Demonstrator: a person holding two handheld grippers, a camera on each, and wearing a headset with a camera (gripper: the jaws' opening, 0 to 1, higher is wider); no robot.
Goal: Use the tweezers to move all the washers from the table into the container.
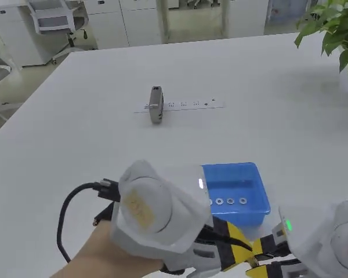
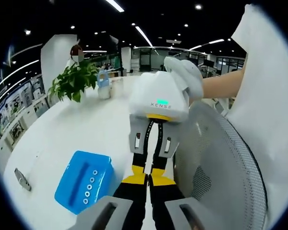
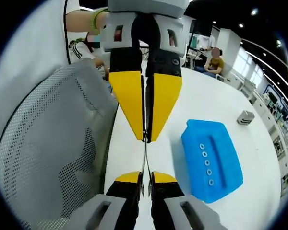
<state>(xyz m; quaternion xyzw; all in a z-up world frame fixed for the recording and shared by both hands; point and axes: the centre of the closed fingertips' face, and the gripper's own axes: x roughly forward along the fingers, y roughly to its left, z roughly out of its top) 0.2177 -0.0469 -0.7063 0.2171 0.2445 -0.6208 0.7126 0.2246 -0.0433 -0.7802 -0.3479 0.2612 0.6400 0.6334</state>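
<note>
Right gripper view, tweezers (image 3: pixel 145 160) largely hidden, pinched by left tool (image 3: pixel 146 138), right tool (image 3: pixel 145 181)

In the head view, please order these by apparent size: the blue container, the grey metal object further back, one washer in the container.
1. blue container, though it is nearer the camera
2. grey metal object
3. washer, clearly smallest

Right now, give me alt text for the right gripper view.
The right tool, from below, and the left tool, from above, meet tip to tip, both shut on thin tweezers. Right of them on the table lies a blue container with five washers in a row.
</note>
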